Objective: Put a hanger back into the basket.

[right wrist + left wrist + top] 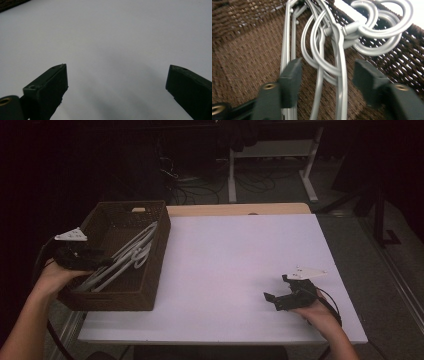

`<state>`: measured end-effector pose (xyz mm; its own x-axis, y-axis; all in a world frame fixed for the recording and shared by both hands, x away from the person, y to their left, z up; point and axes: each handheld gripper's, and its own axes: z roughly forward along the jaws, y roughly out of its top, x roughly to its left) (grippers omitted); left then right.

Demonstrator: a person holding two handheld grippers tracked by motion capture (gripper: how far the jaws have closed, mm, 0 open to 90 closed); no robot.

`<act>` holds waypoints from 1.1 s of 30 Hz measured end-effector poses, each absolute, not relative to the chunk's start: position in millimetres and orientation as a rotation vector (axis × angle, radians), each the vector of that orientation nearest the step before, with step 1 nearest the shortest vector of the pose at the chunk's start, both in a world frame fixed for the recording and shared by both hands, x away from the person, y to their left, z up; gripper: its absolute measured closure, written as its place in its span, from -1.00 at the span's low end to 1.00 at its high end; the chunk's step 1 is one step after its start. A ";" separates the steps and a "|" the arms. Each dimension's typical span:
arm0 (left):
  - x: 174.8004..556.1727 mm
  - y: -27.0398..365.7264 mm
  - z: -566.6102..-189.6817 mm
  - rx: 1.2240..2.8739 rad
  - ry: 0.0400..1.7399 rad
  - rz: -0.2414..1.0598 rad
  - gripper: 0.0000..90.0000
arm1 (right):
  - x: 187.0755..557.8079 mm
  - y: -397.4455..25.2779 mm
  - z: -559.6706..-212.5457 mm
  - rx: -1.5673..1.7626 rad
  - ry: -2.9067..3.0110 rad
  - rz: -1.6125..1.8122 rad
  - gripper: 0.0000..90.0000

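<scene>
The left claw [325,75] is spread wide over grey hangers [337,62] (a tangled bundle). They lie inside a brown woven basket [249,45].

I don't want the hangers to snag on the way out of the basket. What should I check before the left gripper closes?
1. Left gripper open: ok.
2. Hangers between its jaws: ok, several grey bars at once.
3. One hanger singled out: not ok, the hooks are tangled together.
4. Hooks free of the basket wall: cannot tell.
5. Right gripper clear of the basket: ok, open over the white table.
</scene>
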<state>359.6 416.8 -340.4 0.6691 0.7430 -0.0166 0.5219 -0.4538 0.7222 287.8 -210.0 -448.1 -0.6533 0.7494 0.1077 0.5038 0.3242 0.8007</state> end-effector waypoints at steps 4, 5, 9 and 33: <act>355.5 408.0 -333.0 2.109 0.928 0.370 -0.34 | 287.6 -209.2 -447.8 1.125 2.312 1.239 -0.92; 354.1 404.1 -330.7 2.092 0.916 0.366 -0.38 | 287.6 -209.1 -447.6 1.122 2.312 1.239 -0.92; 348.1 383.9 -321.1 2.039 0.852 0.346 -0.48 | 287.5 -208.3 -446.3 1.117 2.314 1.243 -0.92; 327.5 283.9 -320.3 1.977 0.630 0.221 -0.91 | 291.9 -198.1 -372.7 0.962 2.335 1.341 -0.95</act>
<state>327.5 283.9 -320.3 0.8472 0.5192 -0.1127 0.3350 -0.3575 0.8718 291.9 -198.1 -372.7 -0.7386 0.6691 0.0818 0.4081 0.3472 0.8444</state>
